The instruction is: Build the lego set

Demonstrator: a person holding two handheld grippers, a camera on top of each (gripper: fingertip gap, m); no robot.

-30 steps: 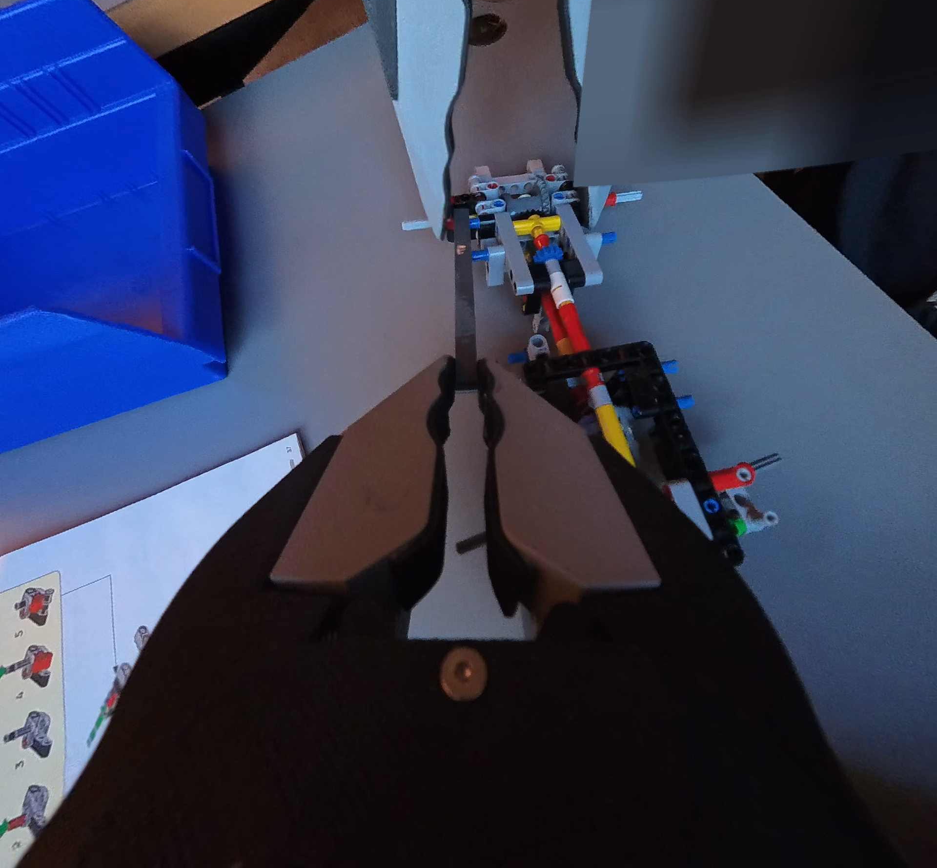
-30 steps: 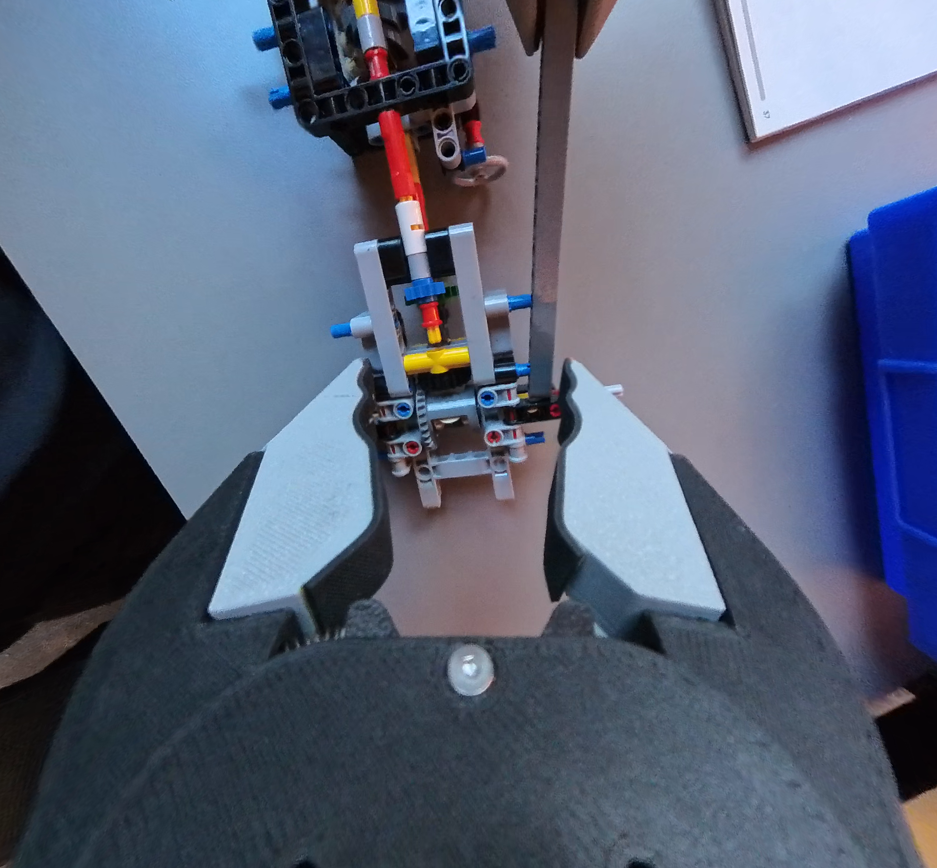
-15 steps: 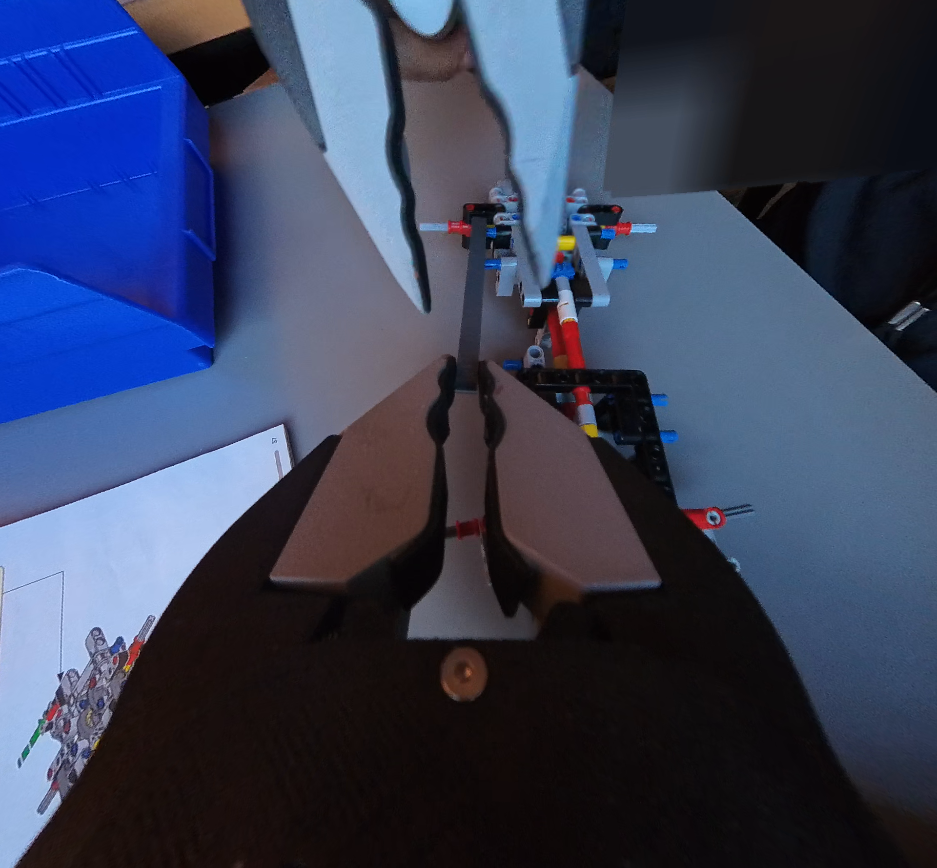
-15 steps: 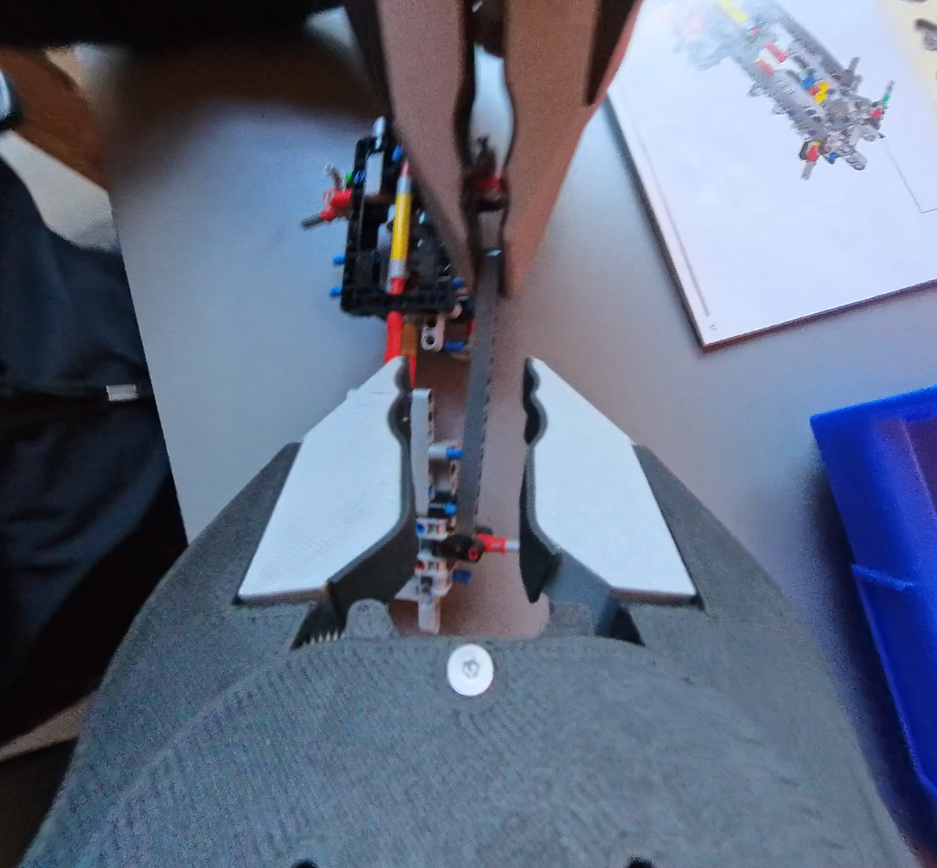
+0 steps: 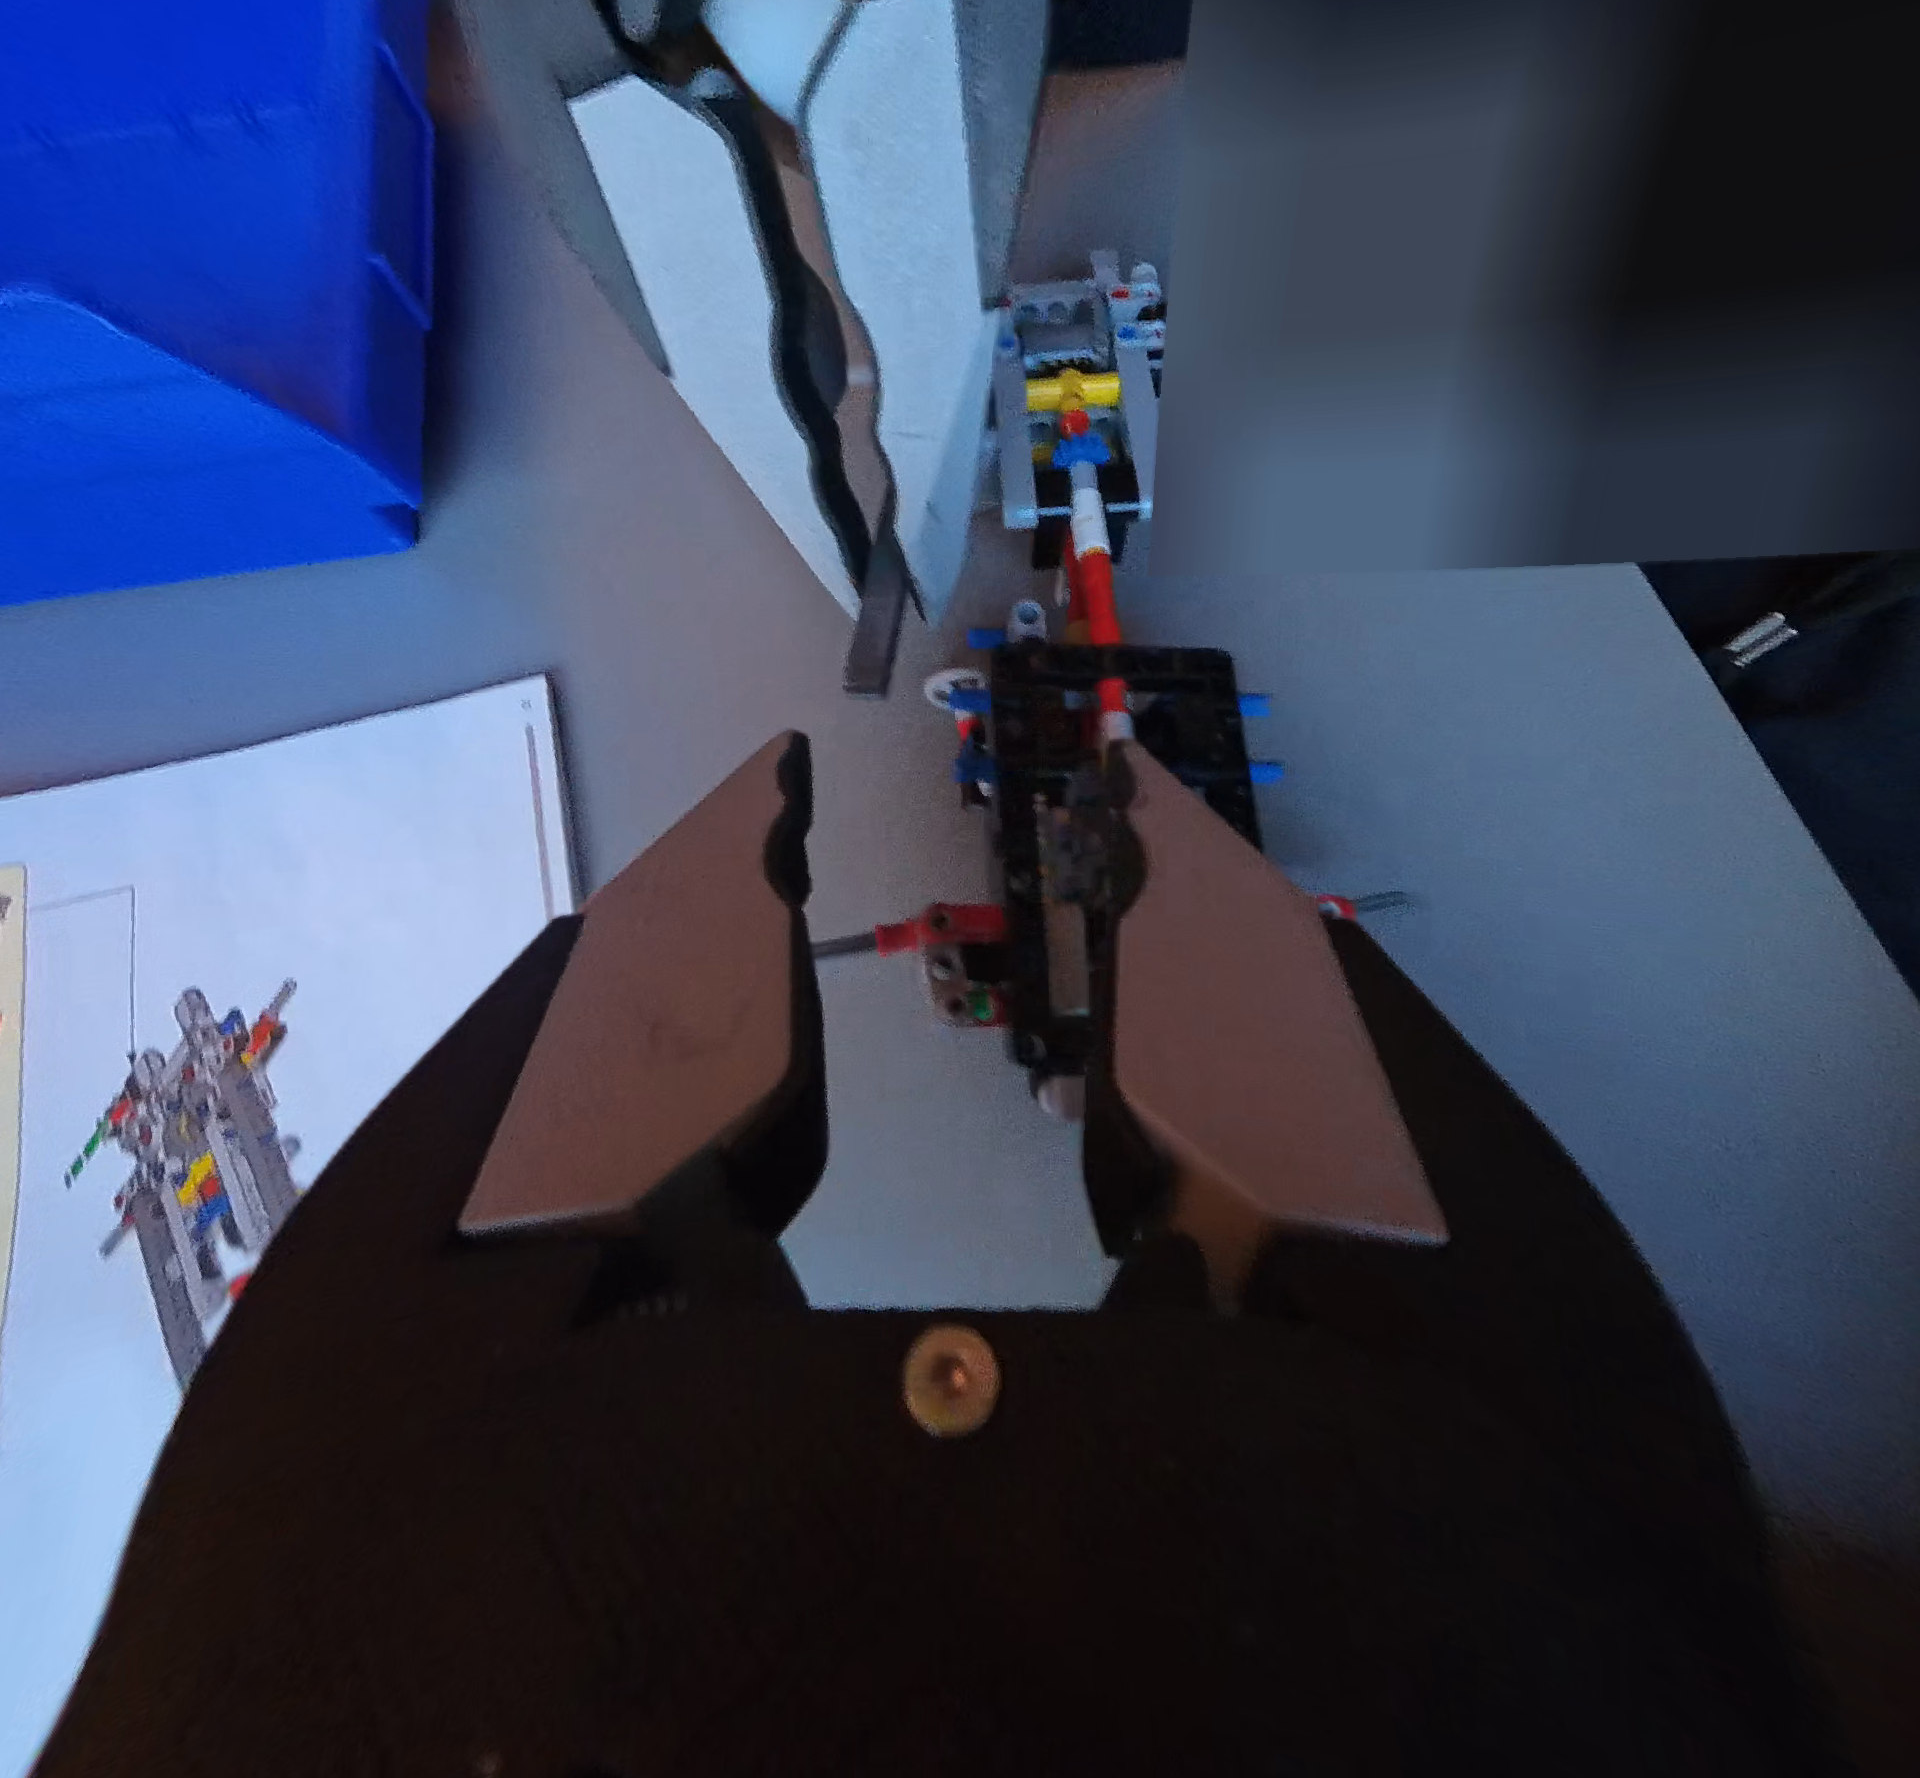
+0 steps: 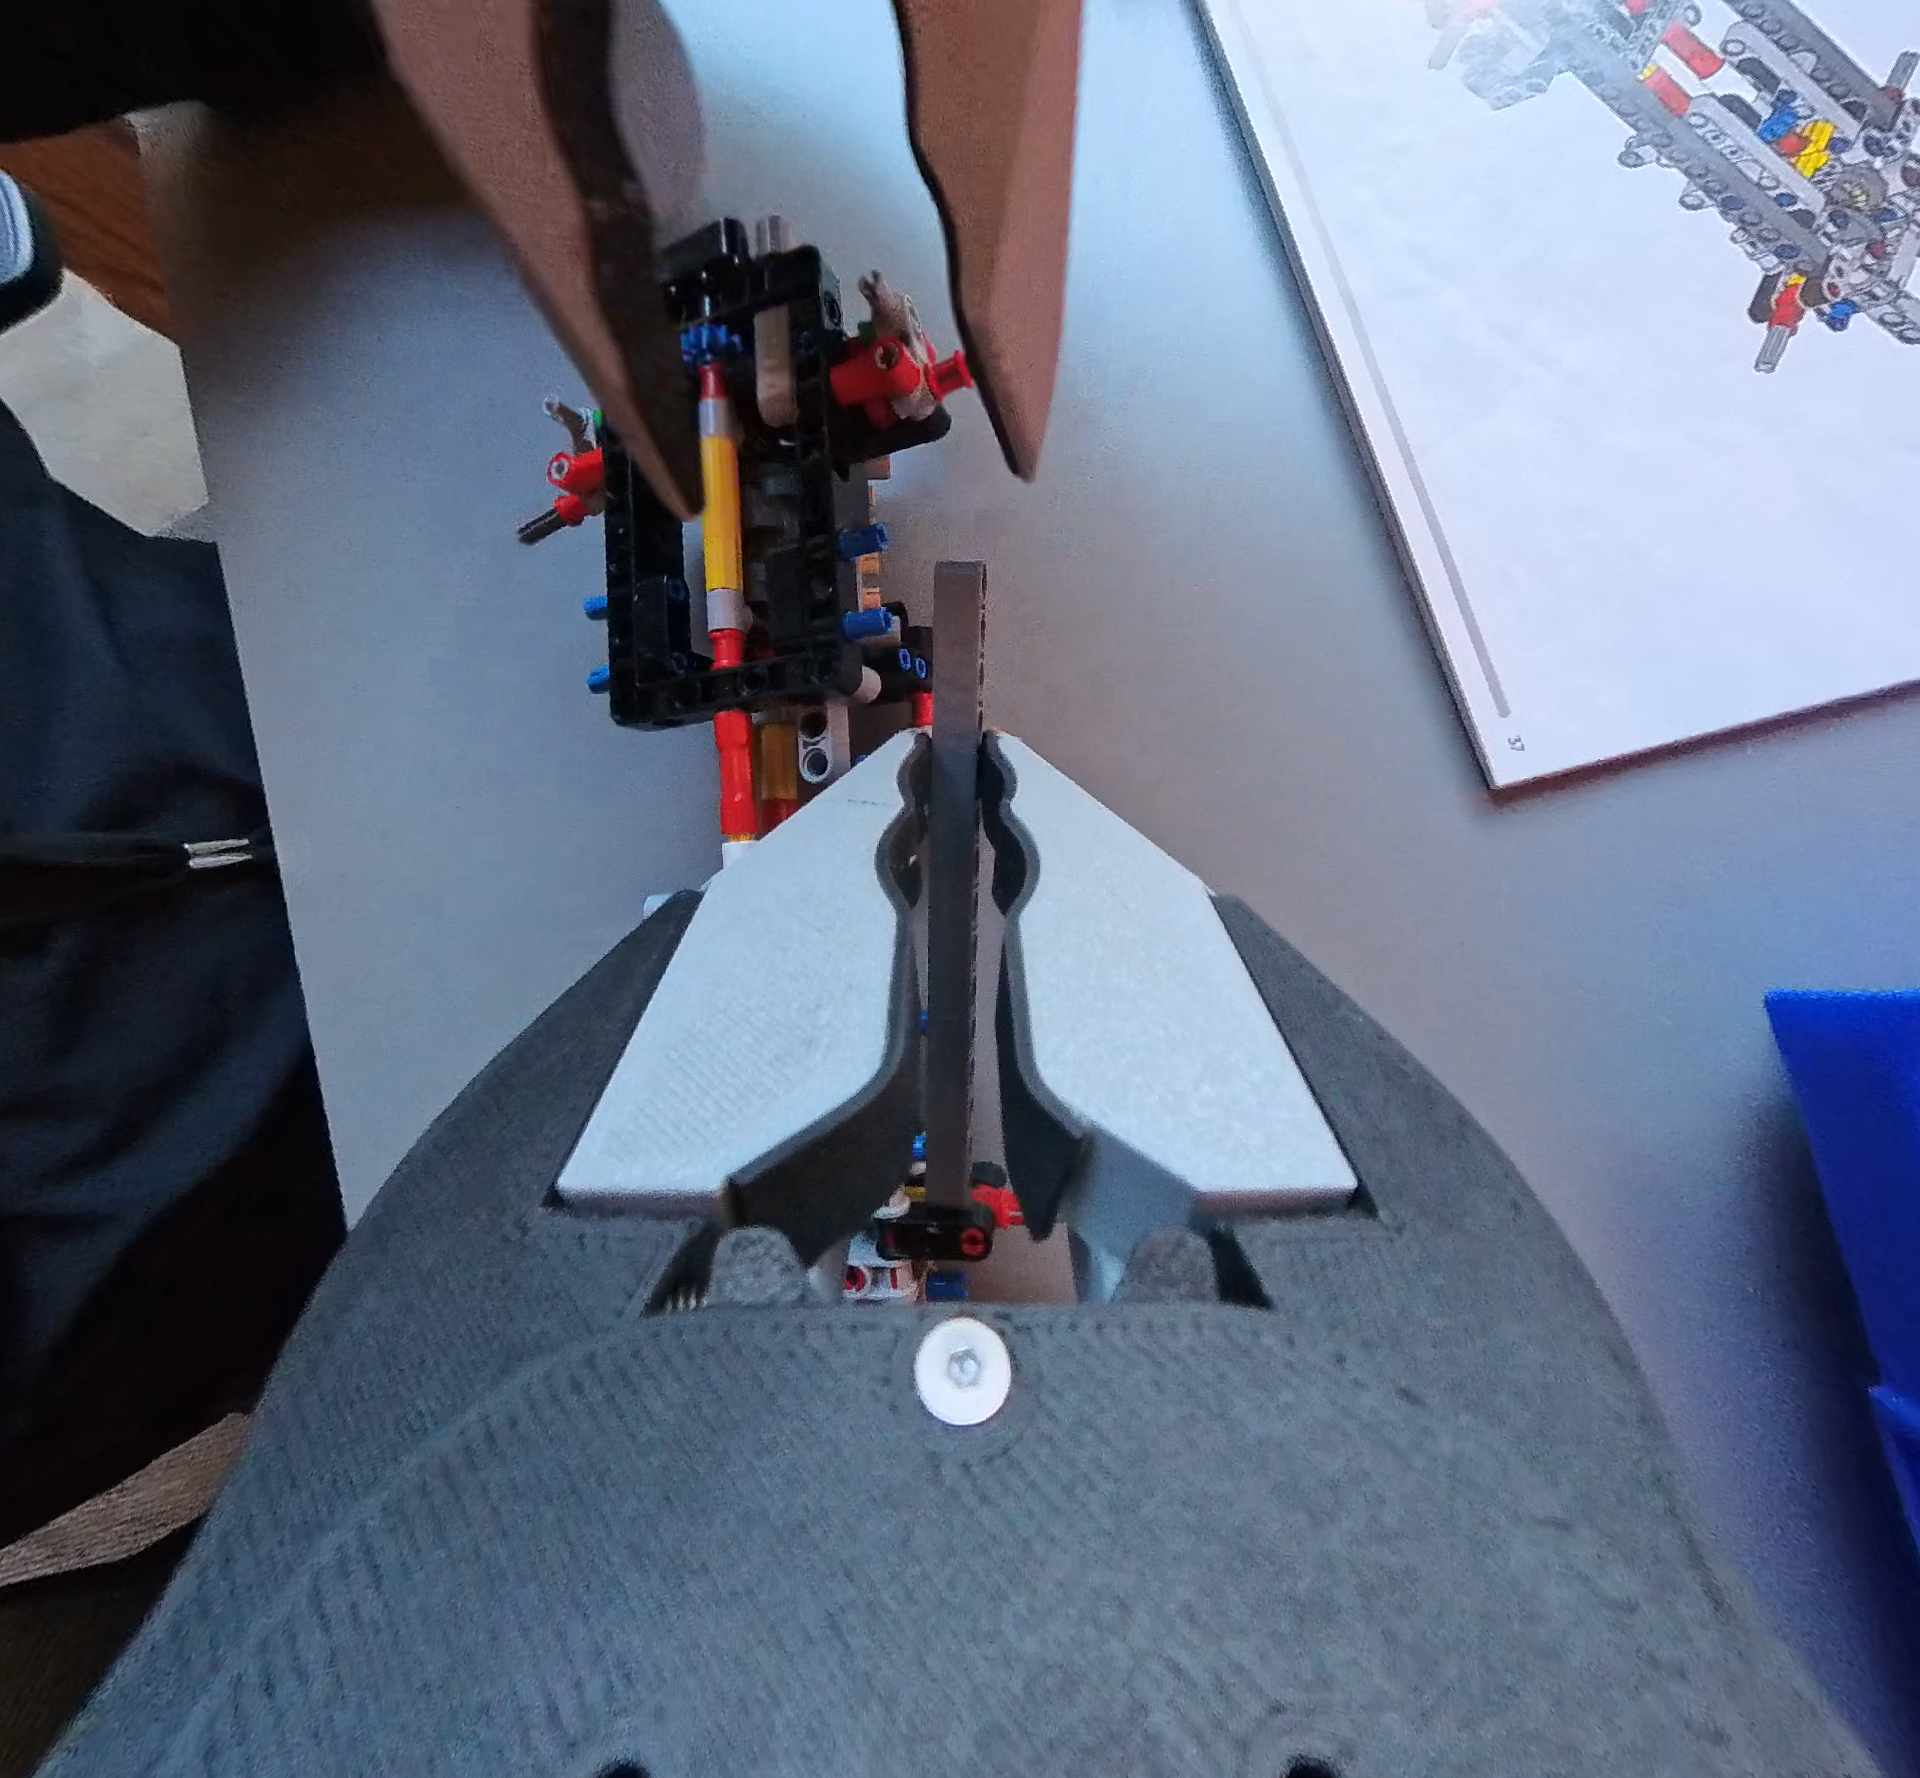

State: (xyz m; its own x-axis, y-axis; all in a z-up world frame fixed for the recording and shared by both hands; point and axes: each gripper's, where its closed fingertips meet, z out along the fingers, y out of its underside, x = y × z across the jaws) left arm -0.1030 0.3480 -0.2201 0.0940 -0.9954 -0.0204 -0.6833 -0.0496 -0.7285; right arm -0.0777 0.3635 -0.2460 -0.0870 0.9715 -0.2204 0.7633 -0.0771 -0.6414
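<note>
A long dark grey lego beam (image 6: 956, 793) is clamped between my right gripper's (image 6: 951, 741) grey fingers, its free end pointing toward the left gripper. It also shows in the left wrist view (image 5: 878, 632), sticking out of the right gripper's fingers (image 5: 727, 294). The lego chassis with a black frame (image 5: 1117, 741), a red and yellow shaft and a grey axle block (image 5: 1081, 409) lies on the grey table (image 5: 1455, 793). My left gripper (image 5: 961, 762) is open and holds nothing, above the black frame's near end (image 6: 727, 606).
A blue bin (image 5: 197, 222) stands at the left of the left wrist view. An open instruction booklet (image 5: 260, 949) lies beside the chassis, also in the right wrist view (image 6: 1610, 274). A dark clothed person sits past the table edge (image 6: 104, 793). About 5 cm separates my left fingertips from my right. Between my right fingertips and the grey axle block (image 5: 1081, 409) there is roughly 8 cm.
The left gripper let go of the beam's end and opened wide. The right gripper closed on the beam's other end and now holds it alone. Both grippers shifted relative to the chassis.
</note>
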